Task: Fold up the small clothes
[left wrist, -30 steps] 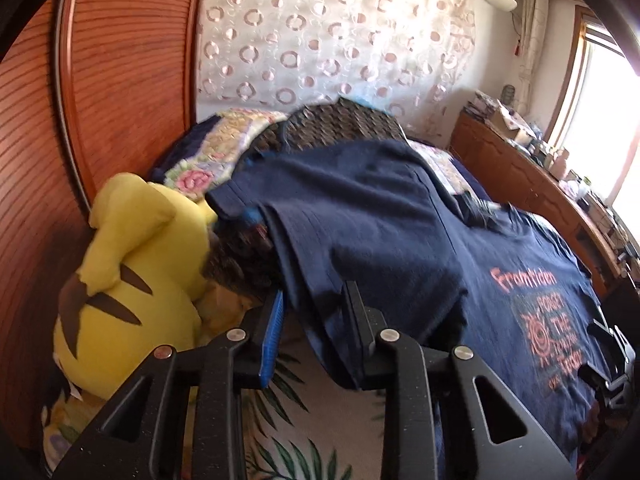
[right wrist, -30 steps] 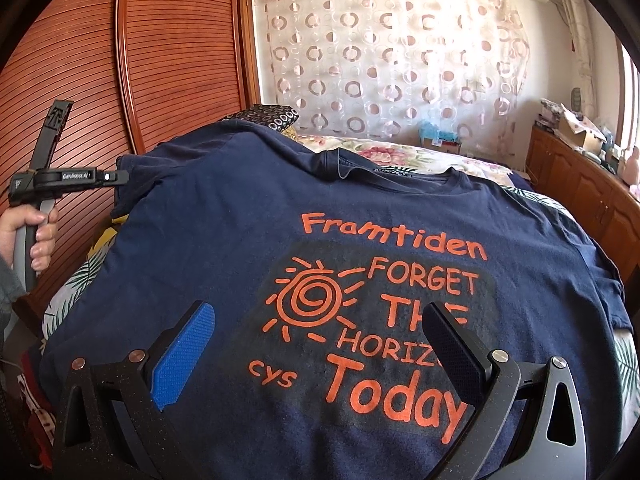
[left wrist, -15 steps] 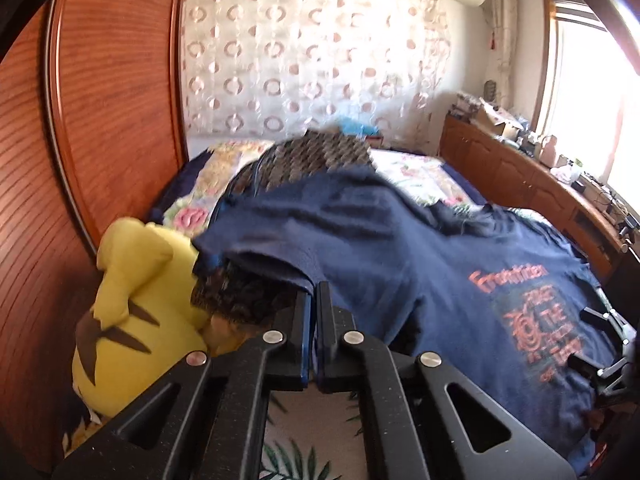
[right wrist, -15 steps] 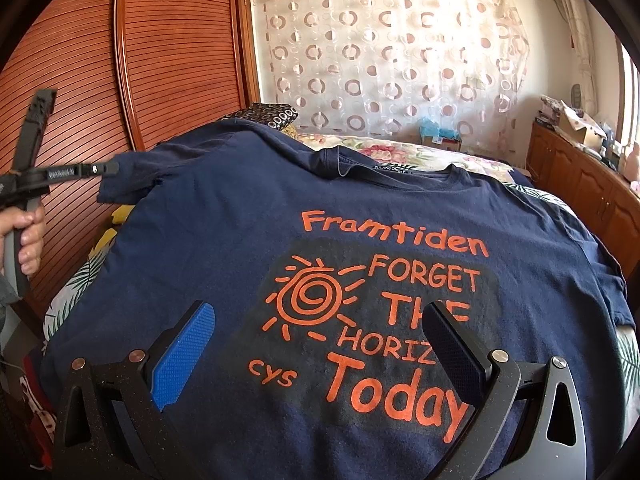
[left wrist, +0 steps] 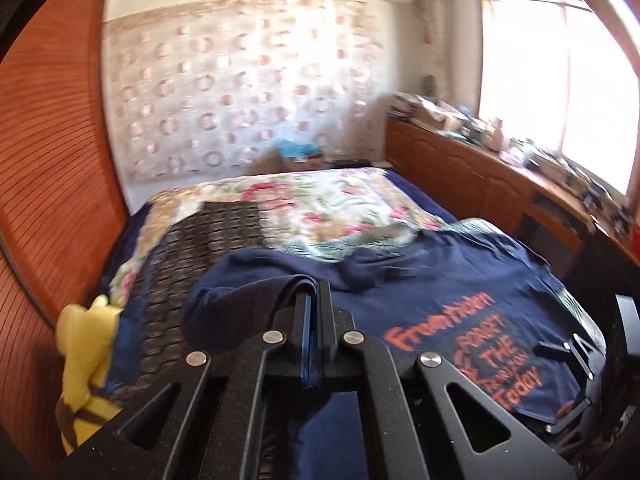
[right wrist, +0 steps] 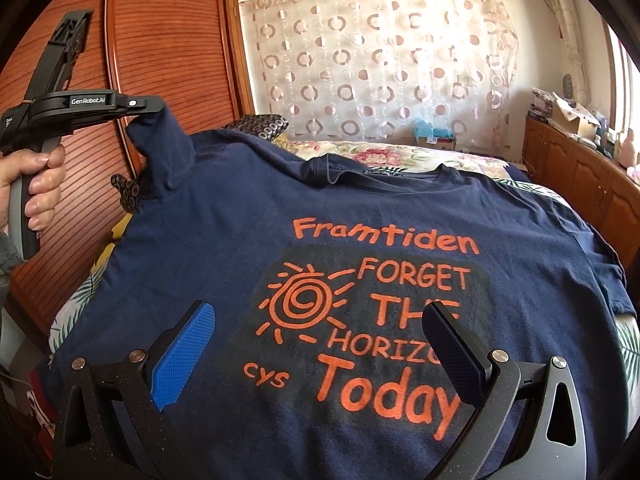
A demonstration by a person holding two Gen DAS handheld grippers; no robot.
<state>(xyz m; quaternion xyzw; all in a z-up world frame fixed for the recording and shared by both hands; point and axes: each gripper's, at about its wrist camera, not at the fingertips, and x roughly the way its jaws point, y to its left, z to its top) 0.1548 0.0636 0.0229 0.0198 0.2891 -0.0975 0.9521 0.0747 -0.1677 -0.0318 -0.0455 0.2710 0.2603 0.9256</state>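
Note:
A navy T-shirt [right wrist: 240, 248] with an orange print lies face up across the bed. Its left sleeve [right wrist: 160, 140] is lifted off the bed, pinched in my left gripper [left wrist: 314, 292], whose jaws are shut on the fabric. In the right wrist view that left gripper [right wrist: 156, 106] shows at the upper left, held by a hand [right wrist: 40, 184]. My right gripper [right wrist: 320, 320] hovers open over the shirt's lower front, blue pad [right wrist: 184, 356] on the left, with nothing between its fingers.
A floral bedspread [left wrist: 320, 208] covers the bed, with a dark patterned cushion [left wrist: 208, 240] near the sleeve. A yellow plush toy [left wrist: 84, 352] sits at the bed's left side by the wooden wardrobe [right wrist: 160, 52]. A cluttered wooden cabinet [left wrist: 500, 176] runs along the right under the window.
My left gripper closed on the shirt's left sleeve, then rose and swung toward the shirt's middle, lifting the sleeve. The right gripper stayed open and still.

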